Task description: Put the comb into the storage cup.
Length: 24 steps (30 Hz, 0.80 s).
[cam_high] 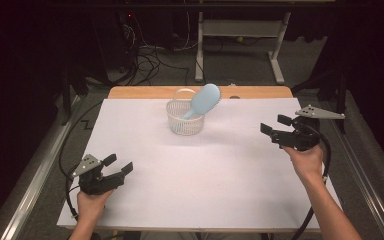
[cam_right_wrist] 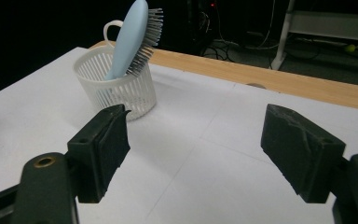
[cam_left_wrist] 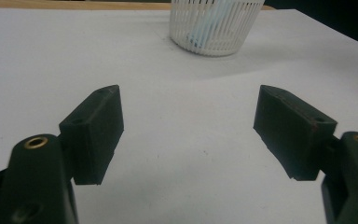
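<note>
White basket [cam_high: 185, 120] near far edge; both hand-held grippers wide apart, empty.

The left claw [cam_high: 119, 164] sits low at the person's near left, jaws spread wide. The right claw [cam_high: 275, 124] is held farther forward at the right, jaws likewise apart, empty.

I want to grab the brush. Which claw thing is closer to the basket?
The right gripper, held farther up the table beside the basket; the left gripper sits near the front edge.
</note>
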Motion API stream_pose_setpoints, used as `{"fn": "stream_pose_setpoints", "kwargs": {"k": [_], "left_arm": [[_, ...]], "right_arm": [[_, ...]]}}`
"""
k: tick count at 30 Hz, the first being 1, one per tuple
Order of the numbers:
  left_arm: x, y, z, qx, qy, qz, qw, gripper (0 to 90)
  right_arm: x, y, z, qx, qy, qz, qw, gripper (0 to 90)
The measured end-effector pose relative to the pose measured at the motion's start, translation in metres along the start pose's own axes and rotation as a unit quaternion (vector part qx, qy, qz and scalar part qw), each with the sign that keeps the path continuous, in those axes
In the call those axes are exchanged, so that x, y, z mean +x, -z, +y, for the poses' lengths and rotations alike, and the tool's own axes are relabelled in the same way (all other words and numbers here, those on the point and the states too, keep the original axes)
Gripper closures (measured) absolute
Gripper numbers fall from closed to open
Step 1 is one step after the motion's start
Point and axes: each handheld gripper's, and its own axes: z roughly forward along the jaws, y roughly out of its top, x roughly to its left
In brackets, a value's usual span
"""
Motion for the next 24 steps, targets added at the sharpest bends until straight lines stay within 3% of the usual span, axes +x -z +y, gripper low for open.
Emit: {"fn": "stream_pose_setpoints", "kwargs": {"k": [24], "left_arm": [[0.0,0.001,0.0,-0.001,0.0,0.0,1.0,23.6]], "right_arm": [[-0.005,0.025,-0.016,-0.022,-0.004,-0.005,0.9997,23.7]]}}
